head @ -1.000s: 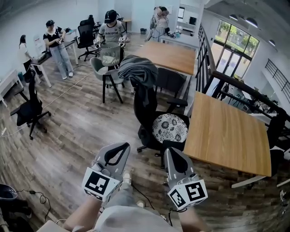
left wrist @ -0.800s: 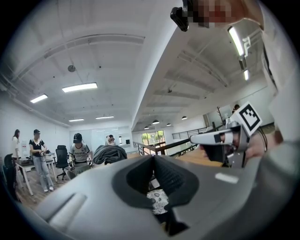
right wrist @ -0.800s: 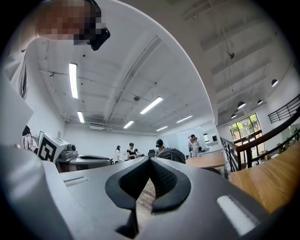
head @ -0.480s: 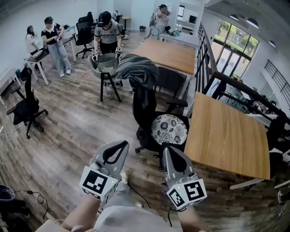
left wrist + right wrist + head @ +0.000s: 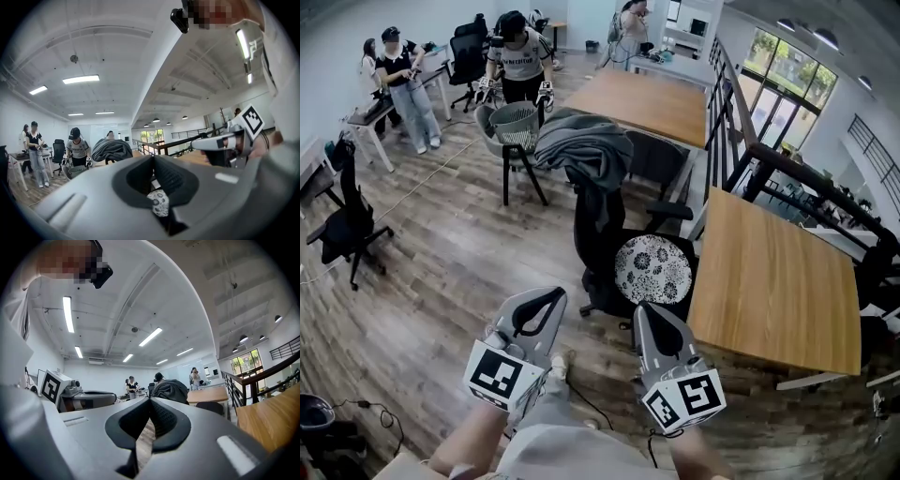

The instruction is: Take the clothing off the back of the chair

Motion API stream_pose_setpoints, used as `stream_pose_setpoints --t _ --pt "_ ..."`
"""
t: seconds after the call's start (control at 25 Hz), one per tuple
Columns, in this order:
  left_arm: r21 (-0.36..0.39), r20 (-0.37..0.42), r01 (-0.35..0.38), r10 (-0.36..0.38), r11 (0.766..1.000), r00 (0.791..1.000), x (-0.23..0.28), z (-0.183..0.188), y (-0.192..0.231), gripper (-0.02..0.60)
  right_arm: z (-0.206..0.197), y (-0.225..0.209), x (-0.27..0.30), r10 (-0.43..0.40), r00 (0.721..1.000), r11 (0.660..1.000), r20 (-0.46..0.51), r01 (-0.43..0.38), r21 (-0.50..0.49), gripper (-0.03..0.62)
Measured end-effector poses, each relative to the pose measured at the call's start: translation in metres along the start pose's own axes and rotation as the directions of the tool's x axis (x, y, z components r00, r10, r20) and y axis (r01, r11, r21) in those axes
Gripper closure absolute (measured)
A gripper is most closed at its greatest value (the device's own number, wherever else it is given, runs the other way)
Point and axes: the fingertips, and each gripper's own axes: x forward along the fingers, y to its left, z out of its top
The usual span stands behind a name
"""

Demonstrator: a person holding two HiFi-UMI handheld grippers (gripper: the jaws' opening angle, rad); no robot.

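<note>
I can't see the top of the chair (image 5: 598,220) back in the head view, because the grey clothing (image 5: 581,148) covers it. My forearms (image 5: 469,439) are cut off at the bottom edge. In its own view, the left gripper (image 5: 152,157) hides the chair except for a scrap of patterned cushion (image 5: 159,202). The right gripper (image 5: 150,400) blocks everything below the clothing. The far people (image 5: 520,61) are too small to read.

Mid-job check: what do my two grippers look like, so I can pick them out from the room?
They match. The left gripper and right gripper have pale grey, tapering shells, with black ribbed pads lining the jaws. Each carries a white cube at the back, left and right, printed with black square markers.
</note>
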Motion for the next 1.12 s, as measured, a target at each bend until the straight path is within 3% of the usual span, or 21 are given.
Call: stream_pose_setpoints --t 0.24,1.12 --pt "0.003 0.011 0.017 -0.017 1.0 1.0 0.027 -0.012 0.025 0.581 -0.013 -0.016 0.035 -0.017 1.0 1.0 0.0 0.017 0.003 0.595" --pt "-0.028 0.034 0.086 -0.086 0.996 0.996 0.126 -0.013 0.19 0.581 0.015 -0.038 0.22 -0.105 0.994 0.994 0.016 0.106 -0.034 0.595"
